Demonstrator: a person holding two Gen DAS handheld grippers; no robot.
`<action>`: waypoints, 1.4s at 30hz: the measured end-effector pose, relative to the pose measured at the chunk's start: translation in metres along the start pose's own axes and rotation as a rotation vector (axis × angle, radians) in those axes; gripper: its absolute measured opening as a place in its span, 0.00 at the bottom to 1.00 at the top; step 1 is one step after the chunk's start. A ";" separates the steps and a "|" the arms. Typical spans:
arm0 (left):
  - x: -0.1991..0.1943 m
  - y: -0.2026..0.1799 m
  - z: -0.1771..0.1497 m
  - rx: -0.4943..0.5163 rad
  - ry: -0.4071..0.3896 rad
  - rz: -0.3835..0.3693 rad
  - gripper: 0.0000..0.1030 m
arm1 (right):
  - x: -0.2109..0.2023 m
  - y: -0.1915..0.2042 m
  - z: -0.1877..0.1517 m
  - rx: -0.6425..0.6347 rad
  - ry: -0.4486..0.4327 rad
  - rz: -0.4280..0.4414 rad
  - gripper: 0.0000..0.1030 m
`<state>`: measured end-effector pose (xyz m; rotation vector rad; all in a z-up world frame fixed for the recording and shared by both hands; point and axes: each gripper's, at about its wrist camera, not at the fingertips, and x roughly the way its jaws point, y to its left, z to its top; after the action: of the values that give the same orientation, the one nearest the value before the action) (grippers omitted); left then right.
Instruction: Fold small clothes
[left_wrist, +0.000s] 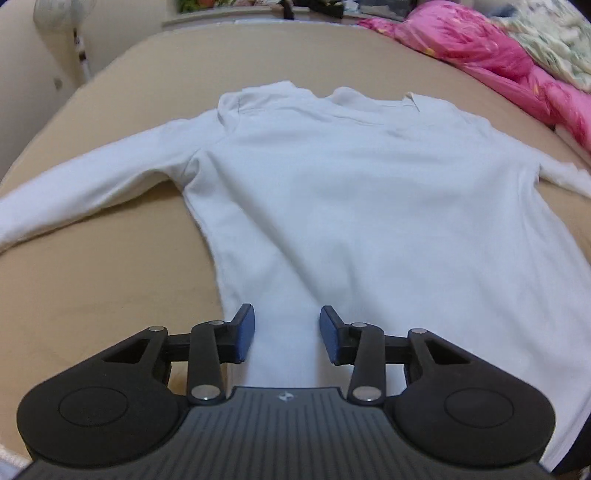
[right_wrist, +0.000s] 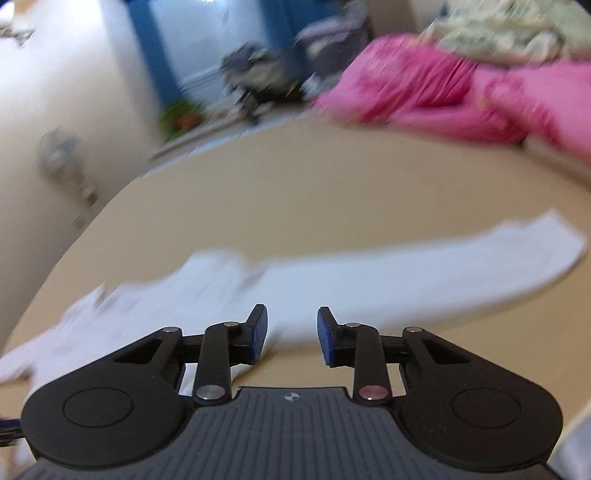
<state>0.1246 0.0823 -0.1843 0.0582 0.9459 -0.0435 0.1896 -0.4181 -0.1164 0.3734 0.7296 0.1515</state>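
White long-sleeved shirt (left_wrist: 351, 192), spread flat on tan bed surface (left_wrist: 110, 295), sleeves out to both sides. Left gripper (left_wrist: 287, 334) parted, empty, over the hem near its left corner. Right gripper (right_wrist: 291, 334) parted, empty, just before the blurred right sleeve (right_wrist: 406, 277). Risks: pinching one layer only; dragging fabric into wrinkles; missing the sleeve edge.

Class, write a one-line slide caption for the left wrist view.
Open left gripper poised over the hem of a white shirt spread flat.

White long-sleeved shirt (left_wrist: 354, 206) flat, sleeves outspread
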 end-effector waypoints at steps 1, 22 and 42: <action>-0.006 0.000 -0.002 -0.006 0.010 -0.005 0.43 | -0.006 0.004 -0.012 0.002 0.042 0.023 0.30; -0.110 0.027 -0.091 -0.306 0.112 -0.031 0.04 | -0.069 0.034 -0.138 -0.087 0.371 -0.081 0.00; -0.129 0.018 -0.102 -0.258 0.112 0.015 0.22 | -0.109 0.059 -0.144 -0.081 0.269 -0.083 0.25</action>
<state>-0.0328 0.1087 -0.1385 -0.1724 1.0563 0.0965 0.0117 -0.3517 -0.1247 0.2467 1.0001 0.1537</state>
